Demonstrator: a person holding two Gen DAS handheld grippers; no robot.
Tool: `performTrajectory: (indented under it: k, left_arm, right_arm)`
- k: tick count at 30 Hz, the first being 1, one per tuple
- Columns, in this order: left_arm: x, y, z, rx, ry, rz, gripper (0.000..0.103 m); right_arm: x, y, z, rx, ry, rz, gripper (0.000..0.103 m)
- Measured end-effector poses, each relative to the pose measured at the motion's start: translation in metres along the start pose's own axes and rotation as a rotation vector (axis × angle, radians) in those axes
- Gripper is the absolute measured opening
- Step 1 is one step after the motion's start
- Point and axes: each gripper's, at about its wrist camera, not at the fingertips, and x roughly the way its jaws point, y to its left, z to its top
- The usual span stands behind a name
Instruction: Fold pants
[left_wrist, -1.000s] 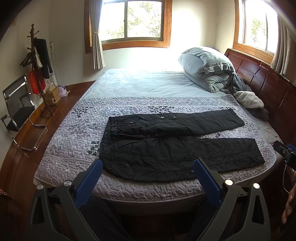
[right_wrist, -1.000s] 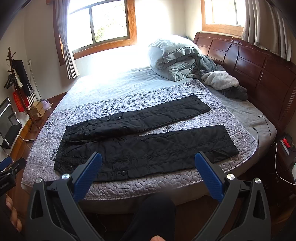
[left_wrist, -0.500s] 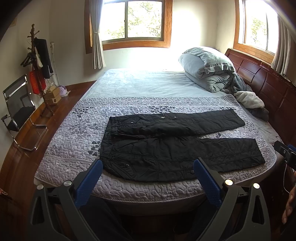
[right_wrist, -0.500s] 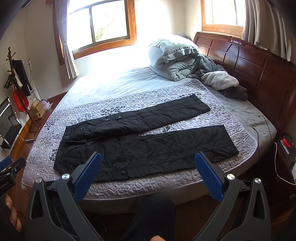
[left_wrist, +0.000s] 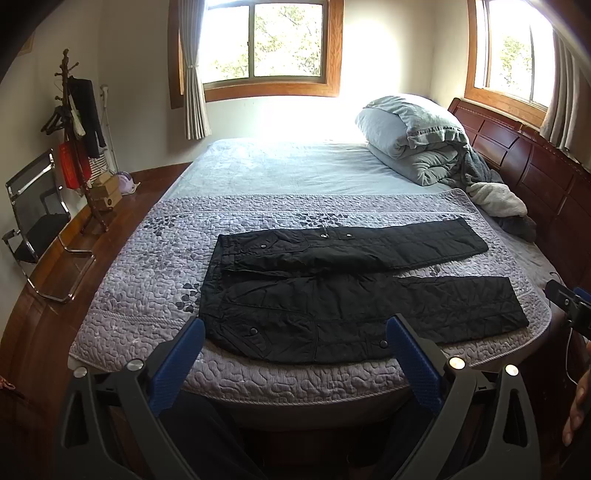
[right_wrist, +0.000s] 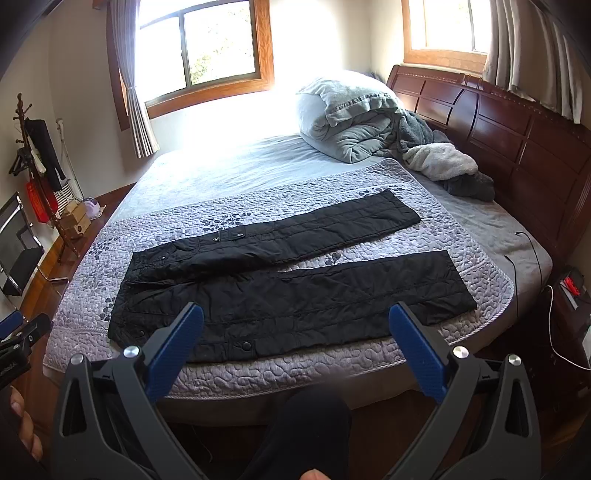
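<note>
Left wrist view: the black pants (left_wrist: 354, 291) lie flat and unfolded on the purple quilted bedspread (left_wrist: 147, 280) that covers the near part of the bed (left_wrist: 295, 170). The waistband points to the left side of the frame; both legs extend to the right. The legs are spread apart, with a wedge of bedspread visible between them toward the cuffs. The far leg angles away toward the headboard (left_wrist: 546, 173); the near leg runs roughly parallel to the bed edge. The fabric is quilted with light wrinkling near the hips. Snap buttons are visible on the pockets and along the near hem.

The left claw (left_wrist: 295, 354) is held short of the bed edge, fingers spread wide, gripping nothing. It does not touch the pants.

Right wrist view: the right claw (right_wrist: 295, 343) is likewise spread wide and empty, held clear of the pants (right_wrist: 280, 291). A folded grey duvet (right_wrist: 347, 118) and loose blankets (right_wrist: 443, 162) lie at the head of the bed, well apart from the pants.
</note>
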Motion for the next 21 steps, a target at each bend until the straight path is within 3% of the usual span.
performTrajectory:
  k: [21]
  left_arm:
    - [-0.0006, -0.0018, 0.0029, -0.002, -0.001, 0.002, 0.099]
  right_arm:
    - [0.0014, 0.0007, -0.0007, -0.001, 0.004, -0.002, 0.101]
